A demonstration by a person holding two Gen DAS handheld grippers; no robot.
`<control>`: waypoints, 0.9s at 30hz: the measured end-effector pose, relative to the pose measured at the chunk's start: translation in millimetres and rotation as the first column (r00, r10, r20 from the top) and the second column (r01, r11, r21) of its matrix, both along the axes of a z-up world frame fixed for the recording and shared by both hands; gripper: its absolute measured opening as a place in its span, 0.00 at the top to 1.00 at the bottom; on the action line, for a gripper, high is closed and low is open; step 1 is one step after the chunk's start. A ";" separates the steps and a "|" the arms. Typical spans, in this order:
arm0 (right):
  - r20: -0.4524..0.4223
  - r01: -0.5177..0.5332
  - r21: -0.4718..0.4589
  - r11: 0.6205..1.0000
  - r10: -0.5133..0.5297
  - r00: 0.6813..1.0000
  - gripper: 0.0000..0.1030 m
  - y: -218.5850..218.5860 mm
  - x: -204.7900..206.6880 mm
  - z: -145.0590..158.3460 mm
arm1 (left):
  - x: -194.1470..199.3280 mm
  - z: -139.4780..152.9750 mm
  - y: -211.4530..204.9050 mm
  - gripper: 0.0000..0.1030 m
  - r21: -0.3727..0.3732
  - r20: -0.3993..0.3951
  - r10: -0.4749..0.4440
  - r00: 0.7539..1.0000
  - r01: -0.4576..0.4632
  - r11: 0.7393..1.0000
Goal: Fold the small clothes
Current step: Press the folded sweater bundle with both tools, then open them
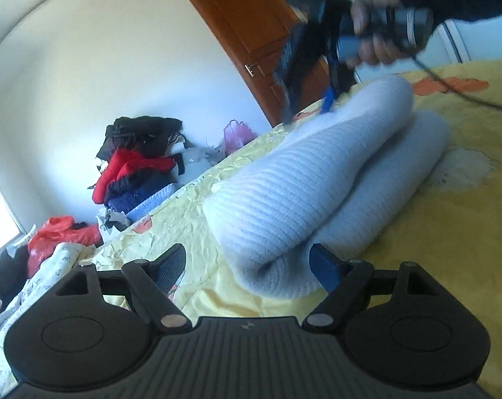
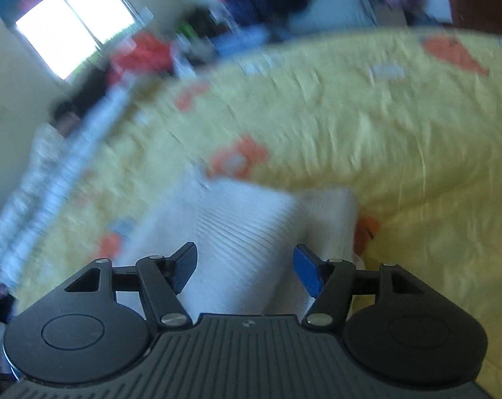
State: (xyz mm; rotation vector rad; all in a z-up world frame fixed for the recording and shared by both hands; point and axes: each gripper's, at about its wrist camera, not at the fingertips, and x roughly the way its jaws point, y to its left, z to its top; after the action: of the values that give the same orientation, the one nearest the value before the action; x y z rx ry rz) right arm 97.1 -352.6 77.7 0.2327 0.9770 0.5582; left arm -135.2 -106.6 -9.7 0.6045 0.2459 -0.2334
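A white ribbed knit garment [image 1: 300,183] lies folded over itself in two long rolls on the yellow bedspread [image 1: 450,232]. My left gripper [image 1: 247,269] is open at its near end, the cloth lying between the fingers with a gap at the black one. At the garment's far end a hand [image 1: 374,30] holds my right gripper [image 1: 307,106], blurred, just above the cloth. In the right wrist view the right gripper [image 2: 246,267] is open over the same garment [image 2: 244,219], and its pads do not press on the knit.
A heap of black, red and blue clothes [image 1: 141,159] and a red bag [image 1: 61,236] lie beyond the bed's left edge. A wooden door [image 1: 251,33] stands behind. A dark cable [image 1: 467,96] trails over the bedspread [image 2: 350,116]. A bright window [image 2: 71,33] is far left.
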 end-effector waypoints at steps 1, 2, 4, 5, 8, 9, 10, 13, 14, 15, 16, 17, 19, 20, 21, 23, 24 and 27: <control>-0.028 0.006 -0.043 0.999 -0.007 1.000 0.38 6.5 6.6 -9.9 | 4.6 0.1 -2.5 0.21 -0.002 0.006 -0.007 1.000 0.007 1.000; -0.026 0.007 -0.046 0.999 -0.008 1.000 0.50 10.4 7.5 -15.6 | 10.4 -0.6 0.0 0.22 -0.010 0.006 -0.014 1.000 0.014 1.000; 0.006 -0.016 -0.008 1.000 0.017 1.000 0.74 17.5 1.2 -14.4 | 20.1 -4.4 -4.1 0.58 -0.028 -0.052 -0.032 0.998 0.031 0.999; 0.027 -0.021 0.003 1.000 0.021 0.999 0.83 18.7 -3.4 -9.6 | 22.6 -2.4 -4.0 0.60 -0.037 -0.041 -0.020 0.999 0.019 0.999; 0.100 -0.028 0.052 0.998 0.023 0.995 0.84 5.8 -20.3 14.0 | 20.2 8.4 -0.6 0.67 -0.057 -0.024 -0.054 0.998 0.052 0.997; 0.122 -0.019 0.058 0.998 0.012 0.992 0.84 -2.4 -25.5 21.4 | 17.8 10.4 -0.7 0.67 -0.058 -0.017 -0.069 0.998 0.068 0.996; 0.134 -0.005 0.063 0.998 -0.003 0.991 0.84 -12.2 -30.1 24.3 | 10.7 10.8 0.5 0.67 -0.054 -0.009 -0.080 0.997 0.080 0.995; 0.053 0.052 0.061 0.997 -0.055 0.997 0.84 -36.2 -27.4 -0.8 | 8.2 -3.1 -8.4 0.67 -0.005 0.025 -0.089 0.996 0.089 0.996; 0.015 0.067 0.049 0.997 -0.067 0.998 0.81 -37.2 -26.1 -16.9 | 10.0 -6.5 -11.5 0.67 0.013 0.034 -0.081 0.996 0.080 0.997; 0.019 0.085 0.075 0.994 -0.087 0.996 0.80 -39.3 -30.0 -25.7 | 7.3 -7.7 -14.0 0.66 0.023 0.037 -0.077 0.996 0.076 0.997; 0.032 0.114 0.122 0.986 -0.119 0.992 0.75 -42.3 -33.8 -29.2 | 7.0 -5.8 -14.1 0.63 0.017 0.030 -0.074 0.997 0.073 0.997; 0.032 0.132 0.139 0.982 -0.137 0.990 0.67 -44.3 -38.6 -29.9 | 7.0 -2.7 -12.7 0.62 0.008 0.016 -0.075 0.997 0.075 0.997; 0.040 0.157 0.158 0.975 -0.165 0.985 0.56 -45.1 -45.7 -27.7 | 8.5 5.1 -5.5 0.55 -0.002 -0.004 -0.077 0.997 0.077 0.997; 0.040 0.162 0.168 0.972 -0.171 0.985 0.49 -46.8 -49.9 -24.5 | 7.8 9.0 -0.4 0.52 -0.008 -0.007 -0.082 0.997 0.082 0.997; 0.043 0.169 0.183 0.968 -0.179 0.983 0.45 -49.3 -54.3 -20.3 | 2.7 12.9 3.6 0.45 -0.015 -0.009 -0.085 0.996 0.085 0.996; 0.071 0.184 0.219 0.958 -0.204 0.976 0.29 -55.7 -65.9 -8.6 | -3.9 20.9 18.0 0.34 -0.054 -0.025 -0.097 0.995 0.095 0.994; 0.091 0.193 0.231 0.954 -0.219 0.972 0.24 -60.0 -71.9 -2.9 | -6.3 25.3 27.1 0.29 -0.091 -0.042 -0.108 0.993 0.104 0.990; 0.119 0.219 0.241 0.946 -0.253 0.960 0.07 -73.9 -78.9 6.6 | 0.4 42.5 56.6 0.27 -0.224 -0.108 -0.117 0.987 0.091 0.970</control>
State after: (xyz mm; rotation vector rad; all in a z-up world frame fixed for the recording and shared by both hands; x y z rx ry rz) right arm 18.2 -426.5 84.3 0.4986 0.7270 0.4580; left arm -134.8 -50.0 32.8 0.3855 0.3011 -0.3942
